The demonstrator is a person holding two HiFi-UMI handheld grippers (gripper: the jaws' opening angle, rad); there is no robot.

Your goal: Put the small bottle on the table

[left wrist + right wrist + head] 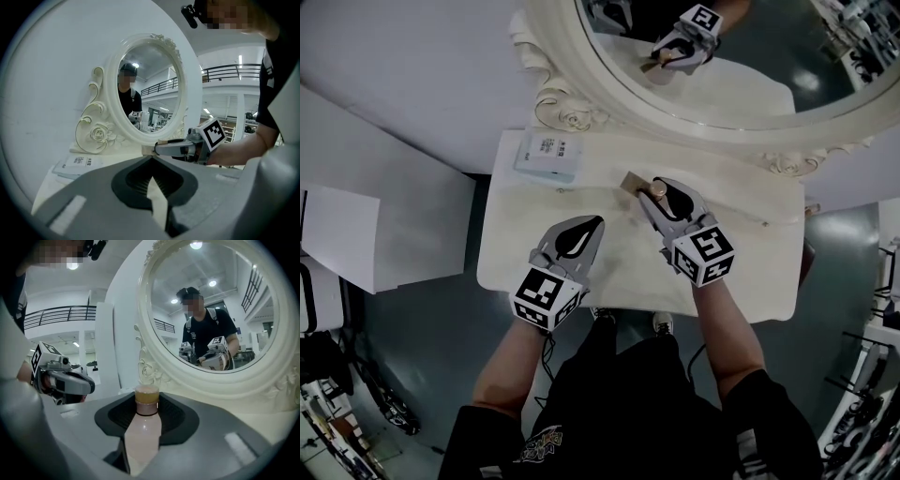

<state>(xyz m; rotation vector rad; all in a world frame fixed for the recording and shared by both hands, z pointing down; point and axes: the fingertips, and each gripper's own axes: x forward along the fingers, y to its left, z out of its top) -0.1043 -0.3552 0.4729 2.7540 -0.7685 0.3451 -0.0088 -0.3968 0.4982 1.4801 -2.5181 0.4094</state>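
Small bottle (146,425) first: it is not yet on the surface (741,272). It sits clamped in the right hand-held gripper, over the back of the cream top.

At the far left of that top lies a flat white box (548,155), well apart from the action. Next comes the left hand-held gripper (592,225), hanging over the middle of the surface with its jaws together and nothing between them.

To its right, the right hand-held gripper (659,199) has its jaws pressed on the bottle's pale body. The bottle lies along the jaws, with its amber cap out toward their tips. A small tan object (633,181) sits just beyond those tips; we cannot tell what it is. Behind everything stands the oval mirror (581,70) with its carved frame.

We judge the placing to be the step in hand, and we see three risks:
- If the jaws part while the bottle points forward like this, it would land on its side and might roll off.
- Its smooth, tapering body could slip as we tilt it upright.
- The tan object and the mirror's frame stand close, so pushing further forward could knock either of them.
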